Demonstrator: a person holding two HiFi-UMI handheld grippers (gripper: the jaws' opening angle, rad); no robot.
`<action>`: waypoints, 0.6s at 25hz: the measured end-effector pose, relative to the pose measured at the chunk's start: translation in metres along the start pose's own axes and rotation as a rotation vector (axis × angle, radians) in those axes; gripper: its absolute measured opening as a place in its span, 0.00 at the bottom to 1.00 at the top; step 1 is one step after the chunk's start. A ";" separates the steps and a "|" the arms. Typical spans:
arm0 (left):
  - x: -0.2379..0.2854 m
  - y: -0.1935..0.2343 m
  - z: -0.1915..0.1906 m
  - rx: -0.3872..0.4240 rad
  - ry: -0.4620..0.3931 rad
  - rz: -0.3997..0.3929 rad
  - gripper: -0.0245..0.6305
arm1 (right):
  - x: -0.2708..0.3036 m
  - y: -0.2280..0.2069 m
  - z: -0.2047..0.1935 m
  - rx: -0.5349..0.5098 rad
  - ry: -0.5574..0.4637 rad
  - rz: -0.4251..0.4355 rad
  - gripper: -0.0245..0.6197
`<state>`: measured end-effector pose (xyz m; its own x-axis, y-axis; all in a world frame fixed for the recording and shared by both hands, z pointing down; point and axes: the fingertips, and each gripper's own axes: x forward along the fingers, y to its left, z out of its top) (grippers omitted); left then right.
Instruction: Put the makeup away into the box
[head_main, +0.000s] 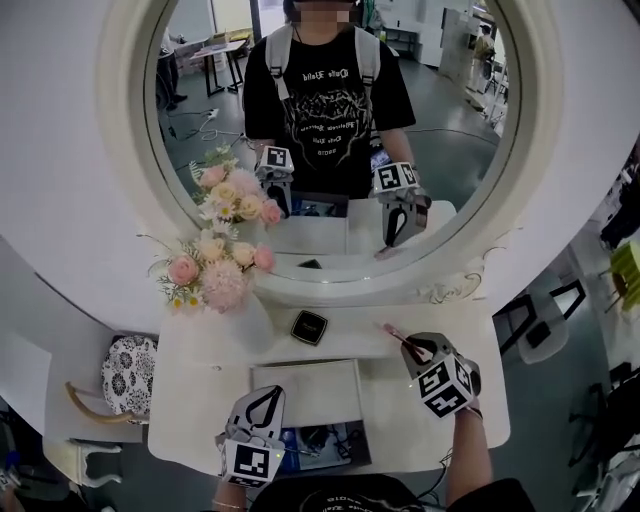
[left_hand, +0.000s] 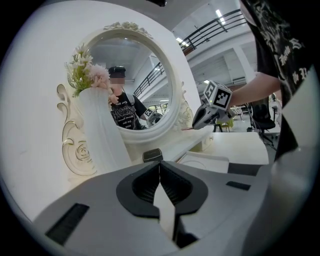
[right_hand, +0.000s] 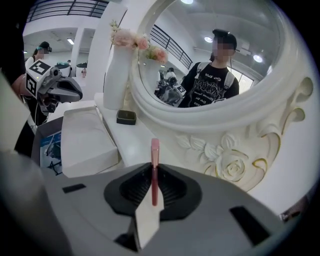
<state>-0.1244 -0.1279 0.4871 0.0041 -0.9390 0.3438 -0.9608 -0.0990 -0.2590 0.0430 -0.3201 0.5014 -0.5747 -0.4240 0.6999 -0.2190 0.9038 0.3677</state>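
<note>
My right gripper (right_hand: 154, 170) pinches a pink lip-gloss tube (right_hand: 155, 150), my left gripper (left_hand: 160, 165) is closed and empty, and the black compact (head_main: 308, 327) lies outside the white box (head_main: 305, 385).

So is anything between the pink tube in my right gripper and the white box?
Nothing visible. The pink tube in the right gripper has bare tabletop to the white box; the black compact lies further back, off that line.
</note>
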 end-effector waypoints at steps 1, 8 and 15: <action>-0.002 0.001 0.000 0.000 -0.001 0.002 0.06 | -0.002 0.002 0.001 0.003 -0.007 -0.006 0.11; -0.015 -0.001 -0.006 0.000 0.000 0.004 0.06 | -0.017 0.024 0.004 0.008 -0.055 -0.048 0.11; -0.025 -0.003 -0.007 0.006 -0.007 -0.007 0.06 | -0.025 0.053 0.006 0.000 -0.071 -0.036 0.11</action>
<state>-0.1237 -0.1018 0.4860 0.0127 -0.9405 0.3396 -0.9590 -0.1076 -0.2622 0.0407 -0.2617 0.4998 -0.6213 -0.4507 0.6410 -0.2402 0.8882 0.3917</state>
